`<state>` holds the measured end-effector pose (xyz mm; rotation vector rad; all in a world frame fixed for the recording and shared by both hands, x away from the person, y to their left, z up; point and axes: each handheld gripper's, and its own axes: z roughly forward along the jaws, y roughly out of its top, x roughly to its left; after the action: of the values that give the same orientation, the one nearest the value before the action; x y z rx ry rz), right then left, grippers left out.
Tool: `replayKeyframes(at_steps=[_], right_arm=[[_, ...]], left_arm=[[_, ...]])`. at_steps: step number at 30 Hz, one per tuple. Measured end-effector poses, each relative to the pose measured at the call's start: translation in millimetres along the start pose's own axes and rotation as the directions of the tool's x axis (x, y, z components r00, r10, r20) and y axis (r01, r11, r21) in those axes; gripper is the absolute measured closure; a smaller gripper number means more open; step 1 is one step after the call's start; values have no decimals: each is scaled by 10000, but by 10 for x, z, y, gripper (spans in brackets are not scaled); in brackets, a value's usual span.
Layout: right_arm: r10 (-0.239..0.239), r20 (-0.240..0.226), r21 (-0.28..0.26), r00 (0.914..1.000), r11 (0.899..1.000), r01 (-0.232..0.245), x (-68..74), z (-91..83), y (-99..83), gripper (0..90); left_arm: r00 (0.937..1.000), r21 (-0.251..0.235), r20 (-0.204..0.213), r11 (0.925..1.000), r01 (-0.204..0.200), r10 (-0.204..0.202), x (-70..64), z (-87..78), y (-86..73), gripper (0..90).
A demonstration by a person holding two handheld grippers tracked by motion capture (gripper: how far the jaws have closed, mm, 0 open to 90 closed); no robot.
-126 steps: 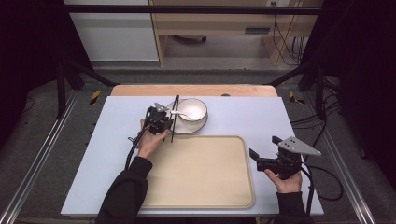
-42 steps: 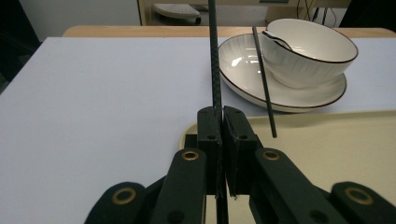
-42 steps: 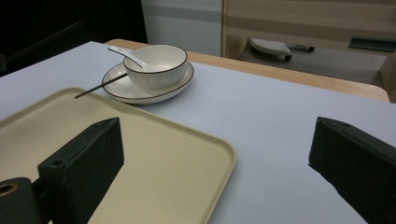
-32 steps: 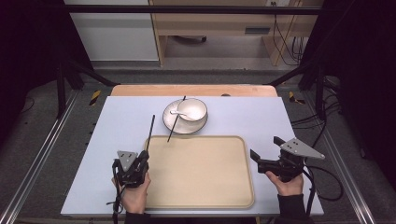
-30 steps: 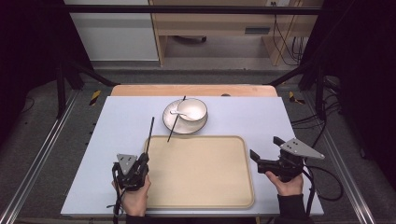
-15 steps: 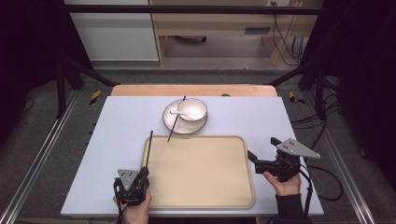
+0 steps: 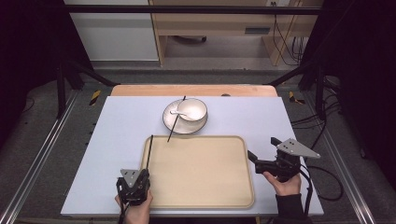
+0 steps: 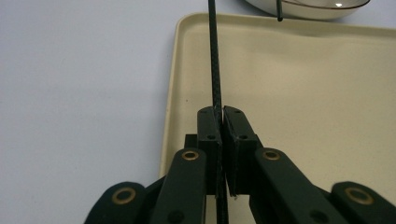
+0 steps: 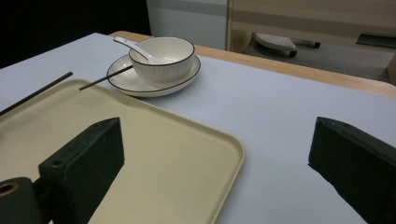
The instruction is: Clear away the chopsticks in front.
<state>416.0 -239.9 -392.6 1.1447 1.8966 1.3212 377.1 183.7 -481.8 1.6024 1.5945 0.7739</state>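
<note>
A pale table top (image 7: 116,135) carries everything here, with a wooden strip showing along its far edge. On it, toward the person's side, lies a cream tray (image 7: 201,172), its surface bare. Beyond the tray's far edge sits a white plate (image 7: 169,122) with a dark rim, and a white bowl (image 7: 192,109) stands on that plate. A white spoon (image 9: 133,48) rests in the bowl with its handle sticking out over the rim.

The right gripper (image 7: 261,161) hovers just off the tray's right edge, held in the person's right hand (image 7: 283,184). Its jaws stand wide apart, with nothing between them, as the right gripper view makes plain.

The left gripper (image 8: 222,122) is at the tray's near left corner, held by the left hand (image 7: 134,211). Its jaws are pressed together on 1 black chopstick (image 7: 148,150), which runs forward along the tray's left edge.

A 2nd chopstick (image 7: 176,120) leans across the plate beside the bowl, its near tip reaching just over the tray's far rim. The 2 chopsticks are apart from each other.
</note>
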Motion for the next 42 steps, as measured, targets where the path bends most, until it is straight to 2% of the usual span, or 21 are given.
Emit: replayKeyframes(at_steps=[3,10,15,19,22,23,24,27,31,33,34,35,37,40,41,42], right_arm=[[0,-8,22,10000,10000,0,-1,3,-2,35],[-6,-8,35,10000,10000,6,5,6,-3,35],[-11,-18,24,10000,10000,11,0,2,-3,35],[33,10,-23,10000,10000,-33,-8,-8,-1,35],[72,13,-48,10000,10000,-72,-9,-12,0,35],[45,15,-64,10000,10000,-45,-14,-19,2,35],[45,15,-64,10000,10000,-45,-14,-19,2,35],[104,35,-106,9999,9999,-103,-18,-26,5,35],[101,35,-109,9999,9999,-100,-19,-28,3,35],[84,28,-137,10000,9999,-84,-20,-31,6,36],[84,28,-137,10000,9999,-84,-20,-31,6,36],[99,47,-135,9999,9999,-99,-22,-31,7,36],[101,49,-138,9999,9999,-100,-25,-31,5,36],[123,45,-121,9999,9999,-122,-27,-28,2,36],[97,40,-98,9999,9999,-97,-30,-25,1,36],[75,46,-91,10000,9999,-74,-31,-23,0,36]], left_arm=[[10000,248,-21,9997,-7,8,5,17,-6,851],[9999,412,-19,9991,-128,129,-2,33,-11,838],[9998,312,126,9994,-164,160,8,11,19,786],[9992,-94,270,9996,-282,285,43,-50,153,702],[9965,-412,705,9983,-414,442,66,-78,303,660],[9954,-517,735,9970,-577,614,68,-85,398,634],[9954,-517,735,9970,-577,614,68,-85,398,617],[9877,-785,1333,9943,-723,823,61,-72,523,583],[9690,-989,2249,9918,-815,1021,65,1,681,516],[9656,-952,2272,9897,-1071,1263,60,46,749,454],[9643,-943,2265,9884,-1187,1374,58,67,779,454],[9589,-985,2344,9852,-1401,1598,53,114,842,419],[9565,-997,2366,9835,-1507,1706,49,131,864,398],[9439,-1035,2487,9749,-1971,2173,31,192,955,357],[9348,-949,2717,9730,-2105,2288,25,242,1014,329],[9348,-949,2717,9730,-2105,2288,25,242,1014,318]])
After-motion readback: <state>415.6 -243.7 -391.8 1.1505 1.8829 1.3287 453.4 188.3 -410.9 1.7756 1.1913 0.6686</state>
